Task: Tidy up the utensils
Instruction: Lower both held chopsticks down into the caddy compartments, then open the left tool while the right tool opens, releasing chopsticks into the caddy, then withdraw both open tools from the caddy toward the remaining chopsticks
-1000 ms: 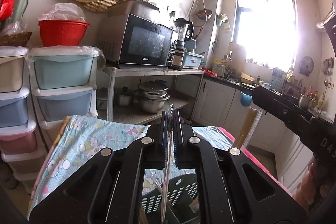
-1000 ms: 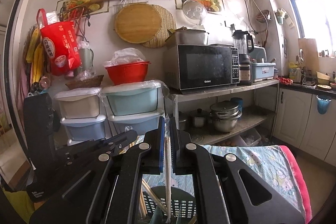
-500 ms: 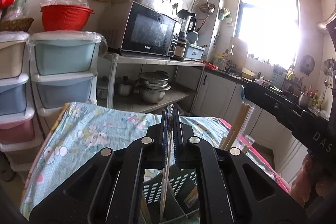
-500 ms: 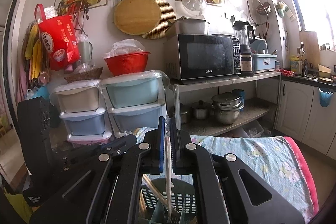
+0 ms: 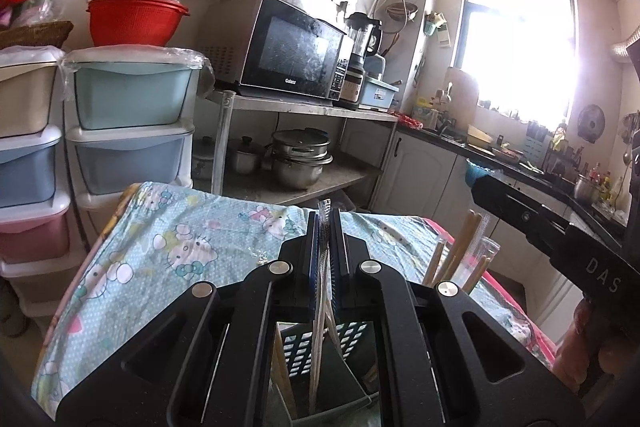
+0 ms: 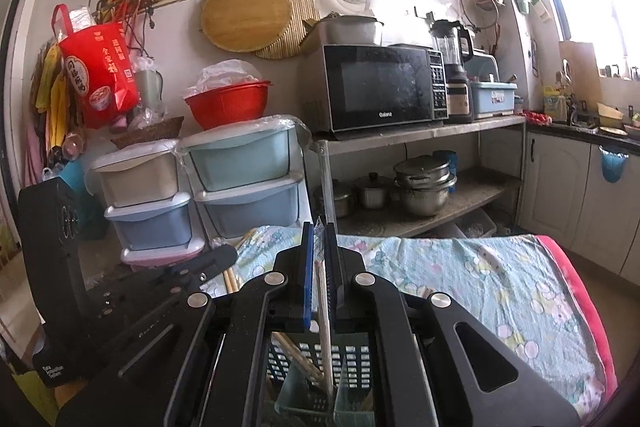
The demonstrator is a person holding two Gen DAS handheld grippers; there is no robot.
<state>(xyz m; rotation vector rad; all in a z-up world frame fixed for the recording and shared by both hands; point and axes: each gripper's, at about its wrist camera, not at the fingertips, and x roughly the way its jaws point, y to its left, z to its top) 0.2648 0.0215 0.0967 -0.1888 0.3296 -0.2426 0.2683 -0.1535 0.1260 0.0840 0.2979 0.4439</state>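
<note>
My left hand-held gripper (image 5: 325, 227) is clenched on a thin utensil in a clear plastic sleeve (image 5: 322, 259), the sleeve's crimped top poking out above my fingertips. The utensil hangs almost upright, its lower end down inside the dark slotted utensil basket (image 5: 316, 351) that stands on the tabletop (image 5: 168, 259), close under my wrist. What kind of utensil it is I cannot tell through the wrapper.

My right hand-held gripper (image 6: 317, 239) is likewise clamped on a pale wrapped stick (image 6: 325, 323), also near upright, its lower end reaching into the basket (image 6: 352, 359) beside a green inner divider (image 6: 296, 387). Bare wooden chopsticks (image 6: 298, 355) lean at a slant in the basket's left compartment.

From my left wrist I see more wooden chopsticks (image 5: 460, 247) and a clear sleeve (image 5: 486, 255) rising just right of my gripper, with my right tool's black body (image 5: 560, 239) beyond them.

The tabletop carries a light-blue cartoon-print cloth (image 6: 460, 275) with a pink border along its right edge. Behind its far edge stand stacked plastic drawers (image 5: 128, 131) and a metal shelf (image 5: 288, 107) holding a microwave (image 5: 288, 51), with pots (image 5: 300, 159) on the lower tier.
</note>
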